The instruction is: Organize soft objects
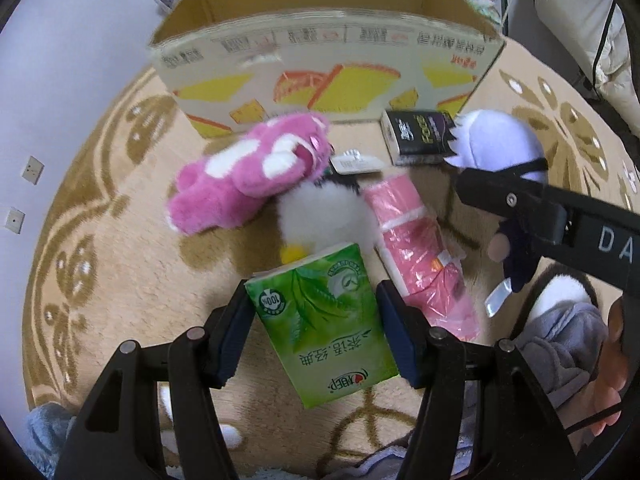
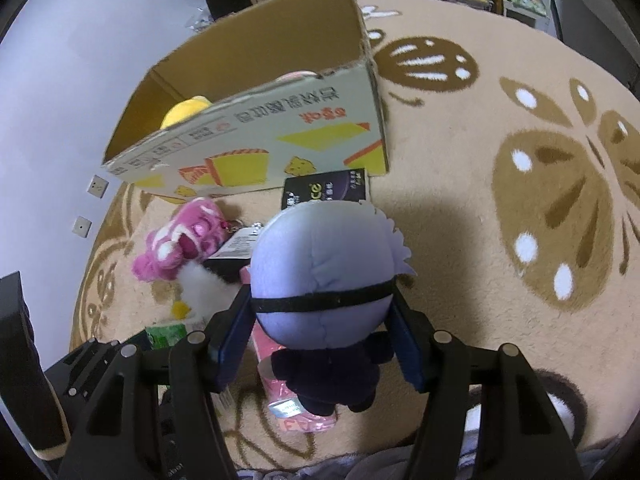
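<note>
- beige patterned rug [image 1: 132, 264] carries a cardboard box [image 1: 320, 68], pink plush [image 1: 248, 168] and pink tissue pack [image 1: 416, 240].
- left gripper [image 1: 316, 322] clamps a green tissue pack [image 1: 324, 320] above the rug.
- right gripper [image 2: 320, 326] clamps a lavender-headed plush doll [image 2: 324, 264].

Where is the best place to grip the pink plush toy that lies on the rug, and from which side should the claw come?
Probably the narrow middle of the pink plush toy, from above. It lies flat on the rug with its length running slantwise, so the fingers could close across its short width. Its box-side end sits close to the cardboard box and touches the white fluffy toy, so that end looks crowded.
</note>
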The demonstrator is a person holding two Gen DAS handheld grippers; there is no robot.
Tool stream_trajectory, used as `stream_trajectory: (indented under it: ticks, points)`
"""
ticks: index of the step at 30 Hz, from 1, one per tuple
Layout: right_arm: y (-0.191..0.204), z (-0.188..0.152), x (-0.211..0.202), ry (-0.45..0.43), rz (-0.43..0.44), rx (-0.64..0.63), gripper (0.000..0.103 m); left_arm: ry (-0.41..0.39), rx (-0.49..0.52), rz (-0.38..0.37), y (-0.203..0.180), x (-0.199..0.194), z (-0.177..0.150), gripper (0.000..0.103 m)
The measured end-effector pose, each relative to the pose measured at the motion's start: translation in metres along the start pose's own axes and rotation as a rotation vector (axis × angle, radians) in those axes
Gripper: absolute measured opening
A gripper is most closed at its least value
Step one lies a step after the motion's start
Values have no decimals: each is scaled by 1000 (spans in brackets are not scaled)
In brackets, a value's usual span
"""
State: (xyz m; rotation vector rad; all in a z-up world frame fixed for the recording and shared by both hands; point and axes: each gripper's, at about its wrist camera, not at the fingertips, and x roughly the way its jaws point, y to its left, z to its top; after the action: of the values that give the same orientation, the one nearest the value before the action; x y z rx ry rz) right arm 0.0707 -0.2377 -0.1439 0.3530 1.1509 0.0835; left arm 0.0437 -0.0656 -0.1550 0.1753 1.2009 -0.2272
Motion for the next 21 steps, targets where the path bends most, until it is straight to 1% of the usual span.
stream_trajectory:
  ticks: [5,8,14,21]
  points:
    - [4,1,-15,-56,19,-14,67,-77,3,40,-2,-18,-4,61]
    - [7,2,-22,-81,26,-25,67,-127,5,56,-8,-29,2,61]
    - [17,3,-40,-152,46,-58,67,-231,-14,64,-5,-51,9,60]
    - [24,7,-56,-229,75,-90,67,-378,-23,119,0,-80,13,60]
